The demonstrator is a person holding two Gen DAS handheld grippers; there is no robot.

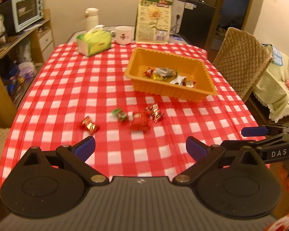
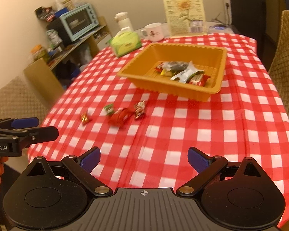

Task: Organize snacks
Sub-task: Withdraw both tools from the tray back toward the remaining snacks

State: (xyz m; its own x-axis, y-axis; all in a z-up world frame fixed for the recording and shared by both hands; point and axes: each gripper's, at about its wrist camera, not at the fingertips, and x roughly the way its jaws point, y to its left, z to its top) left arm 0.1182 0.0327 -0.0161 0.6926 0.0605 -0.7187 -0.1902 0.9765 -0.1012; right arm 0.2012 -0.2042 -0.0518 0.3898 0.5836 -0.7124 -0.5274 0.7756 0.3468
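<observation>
An orange plastic tray [image 1: 206,88] [image 2: 219,88] sits on the red checked tablecloth and holds several wrapped snacks [image 1: 167,75] [image 2: 183,71]. In front of it lie loose snacks: a red-gold candy [image 1: 89,126] [image 2: 85,118], a green-red one [image 1: 120,114] [image 2: 108,109], a red packet [image 1: 139,123] [image 2: 120,117] and a red-silver one [image 1: 155,111] [image 2: 139,109]. My left gripper [image 1: 140,148] [image 2: 36,126] is open and empty, near the table's front edge. My right gripper [image 2: 144,158] [image 1: 260,134] is open and empty beside it.
A green tissue box [image 1: 93,43] [image 2: 125,43], a white mug [image 1: 123,35] [image 2: 154,31], a white flask [image 1: 91,18] and a tall seed bag [image 1: 154,20] [image 2: 185,12] stand at the table's far end. A quilted chair [image 1: 240,61] stands right; shelves with a toaster oven [image 1: 27,10] stand left.
</observation>
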